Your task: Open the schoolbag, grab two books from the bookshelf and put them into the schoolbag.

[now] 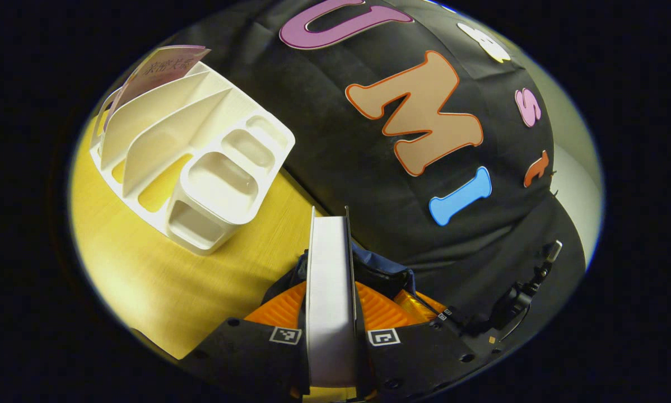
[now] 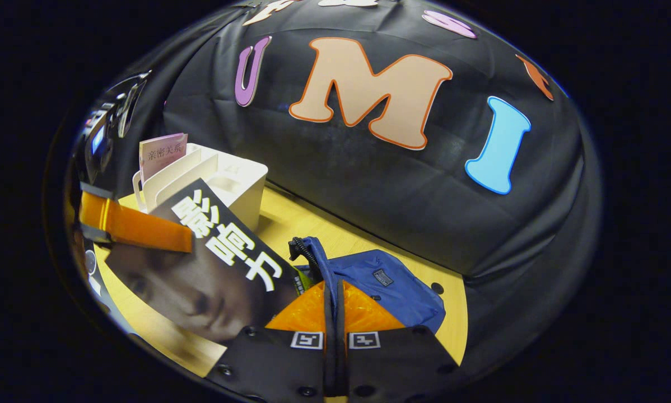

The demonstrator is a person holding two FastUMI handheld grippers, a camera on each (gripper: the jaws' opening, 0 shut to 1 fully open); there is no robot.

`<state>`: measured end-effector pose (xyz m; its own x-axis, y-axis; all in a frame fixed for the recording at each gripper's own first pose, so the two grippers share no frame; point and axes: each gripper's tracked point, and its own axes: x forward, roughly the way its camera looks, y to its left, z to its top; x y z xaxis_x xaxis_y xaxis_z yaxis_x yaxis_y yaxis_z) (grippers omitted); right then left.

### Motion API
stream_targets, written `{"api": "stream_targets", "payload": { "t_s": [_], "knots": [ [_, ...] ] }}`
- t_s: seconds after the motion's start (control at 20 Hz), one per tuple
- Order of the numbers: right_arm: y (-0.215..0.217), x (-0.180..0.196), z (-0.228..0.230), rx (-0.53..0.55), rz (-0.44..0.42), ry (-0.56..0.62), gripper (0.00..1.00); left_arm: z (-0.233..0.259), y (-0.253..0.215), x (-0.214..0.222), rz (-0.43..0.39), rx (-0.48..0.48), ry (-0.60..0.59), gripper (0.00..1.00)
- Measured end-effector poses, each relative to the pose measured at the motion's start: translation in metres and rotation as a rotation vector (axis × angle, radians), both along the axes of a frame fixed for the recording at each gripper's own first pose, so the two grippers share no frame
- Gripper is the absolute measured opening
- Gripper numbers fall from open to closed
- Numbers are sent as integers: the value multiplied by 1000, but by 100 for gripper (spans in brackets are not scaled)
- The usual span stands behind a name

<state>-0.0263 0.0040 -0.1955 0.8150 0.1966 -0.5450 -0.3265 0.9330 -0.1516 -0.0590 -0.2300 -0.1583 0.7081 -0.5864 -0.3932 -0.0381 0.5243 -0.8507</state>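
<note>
Clearly the left gripper [image 1: 331,313] is clamped on the dark-covered, white-paged book [image 1: 329,291], held edge-on near the white plastic bookshelf [image 1: 201,162], where a pink book [image 1: 164,70] stands, and a tilt could catch it on the bag's rim. Rightward, the right gripper [image 2: 334,313] pinches the blue fabric schoolbag [image 2: 380,282]'s zipper edge; a slip would close the opening, whose width I cannot tell.

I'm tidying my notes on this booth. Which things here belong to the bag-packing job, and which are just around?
Part of the job:
- blue schoolbag, its edge pinched in the right tool
- dark book held by the left tool
- pink book in the white bookshelf

Just around:
- wooden table
- black cloth wall
</note>
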Motion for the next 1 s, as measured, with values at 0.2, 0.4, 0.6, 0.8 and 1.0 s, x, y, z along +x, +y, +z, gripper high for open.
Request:
{"api": "stream_targets", "payload": {
  "t_s": [0.2, 0.4, 0.6, 0.8, 1.0],
  "knots": [
    [1, 2, -1, 41, 5, 1, 3, -18, -21, 3, 58, -22, 9, 29],
    [8, 3, -2, 78, 31, 5, 3, -36, -47, 2, 99, -29, 18, 29],
    [14, 0, -4, 87, 73, 5, 3, -54, -74, 2, 116, -51, 32, 29],
    [17, -3, -4, 88, 109, 4, 3, -67, -97, 9, 136, -107, 63, 29],
    [18, -8, -5, 89, 130, 5, 3, -76, -117, 16, 149, -140, 67, 30]
  ]
}}
